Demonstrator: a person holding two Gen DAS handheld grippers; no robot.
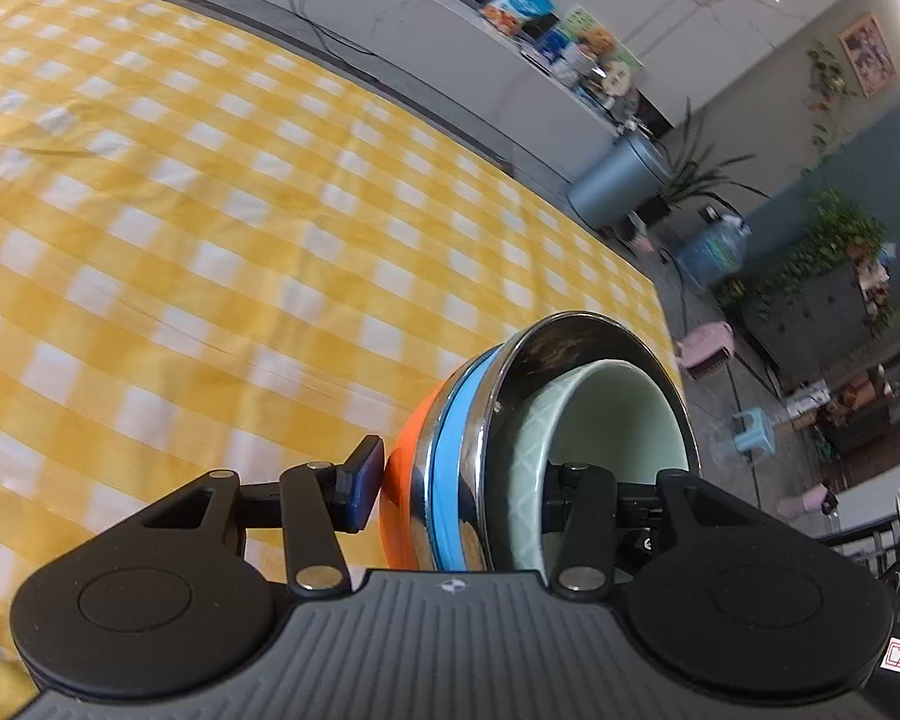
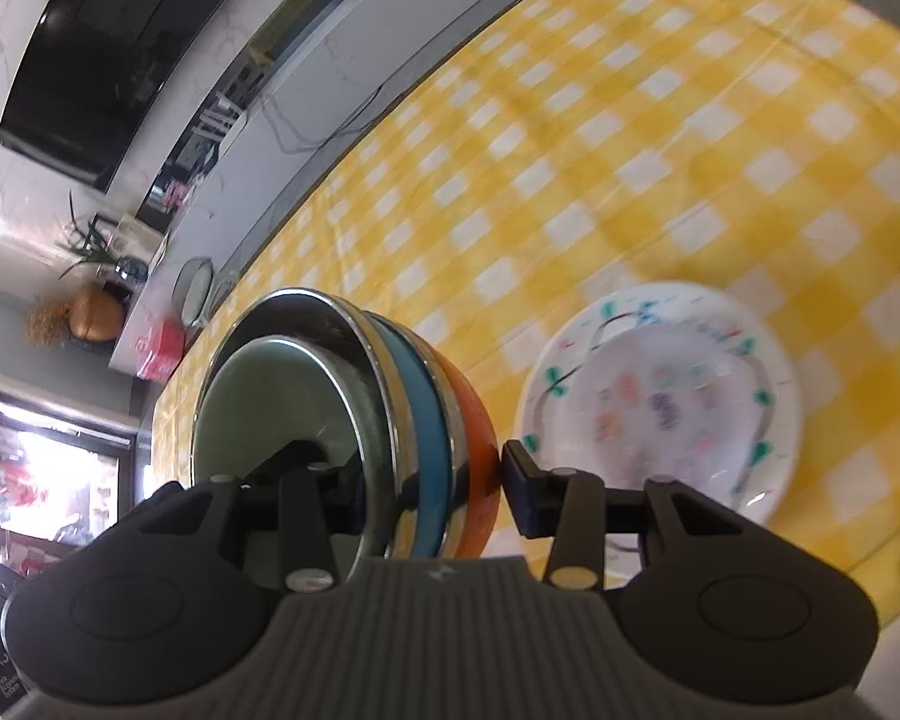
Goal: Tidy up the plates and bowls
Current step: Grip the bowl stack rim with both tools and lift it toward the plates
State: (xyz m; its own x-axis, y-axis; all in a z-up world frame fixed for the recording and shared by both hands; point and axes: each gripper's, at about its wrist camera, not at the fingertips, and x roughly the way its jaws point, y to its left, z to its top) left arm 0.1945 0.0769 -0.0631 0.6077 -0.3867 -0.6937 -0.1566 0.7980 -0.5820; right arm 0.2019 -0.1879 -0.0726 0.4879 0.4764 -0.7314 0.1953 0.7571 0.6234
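Observation:
A nested stack of bowls (image 1: 510,450) has an orange bowl outermost, then blue and steel ones, and a pale green bowl (image 1: 618,420) inside. My left gripper (image 1: 462,480) is shut on the stack's rim, one finger outside, one inside. In the right wrist view the same stack (image 2: 414,420) is held on its other side by my right gripper (image 2: 426,480), shut across the rim. Both hold it tilted above the yellow checked tablecloth (image 1: 210,210). A white patterned plate (image 2: 660,396) lies on the cloth to the right, below the stack.
The table's far edge meets a white counter (image 1: 450,18) with packets and jars. A bin, a water jug and plants stand on the floor past the table's right end. A black TV (image 2: 120,42) hangs on the wall.

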